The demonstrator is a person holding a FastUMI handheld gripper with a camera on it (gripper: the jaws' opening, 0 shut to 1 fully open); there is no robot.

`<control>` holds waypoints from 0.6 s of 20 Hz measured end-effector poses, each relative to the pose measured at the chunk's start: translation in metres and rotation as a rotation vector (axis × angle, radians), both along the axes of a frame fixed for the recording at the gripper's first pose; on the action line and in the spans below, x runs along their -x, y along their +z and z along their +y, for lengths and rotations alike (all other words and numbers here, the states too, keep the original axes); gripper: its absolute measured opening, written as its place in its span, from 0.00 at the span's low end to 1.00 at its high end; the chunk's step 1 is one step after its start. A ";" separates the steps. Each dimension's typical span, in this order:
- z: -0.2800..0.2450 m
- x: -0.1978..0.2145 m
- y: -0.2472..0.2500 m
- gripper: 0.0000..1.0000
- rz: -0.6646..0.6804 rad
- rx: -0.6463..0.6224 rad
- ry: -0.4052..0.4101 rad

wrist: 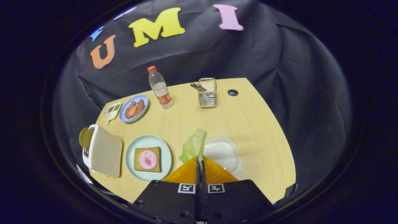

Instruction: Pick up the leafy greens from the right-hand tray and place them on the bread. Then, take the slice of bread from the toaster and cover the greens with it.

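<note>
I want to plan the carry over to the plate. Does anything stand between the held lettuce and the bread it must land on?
Nothing visible does. The gripper is shut on the lettuce leaf, lifted beside the white tray. The bread with its pink slice lies open on the pale plate beside it; only bare table shows between.

greens [194,146]: pinched in fingers, lifted | bread [148,159]: flat, plate | slice [84,138]: toaster

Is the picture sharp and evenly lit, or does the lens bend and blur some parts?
Gripper view: the fisheye bends the table's edges into curves; light is soft and even, without glare; the gripper, shut on the leafy greens, looks sharp, while the bottle and wire holder beyond look slightly soft.
</note>
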State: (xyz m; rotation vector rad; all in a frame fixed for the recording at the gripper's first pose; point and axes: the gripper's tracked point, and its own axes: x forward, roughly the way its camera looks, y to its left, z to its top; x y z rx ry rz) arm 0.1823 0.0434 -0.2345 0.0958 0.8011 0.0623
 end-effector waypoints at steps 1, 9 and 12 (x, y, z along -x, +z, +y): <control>0.014 0.004 0.005 0.00 -0.007 0.003 0.015; 0.151 0.020 0.006 0.00 -0.002 -0.025 0.141; 0.202 0.021 -0.001 0.00 0.023 -0.054 0.178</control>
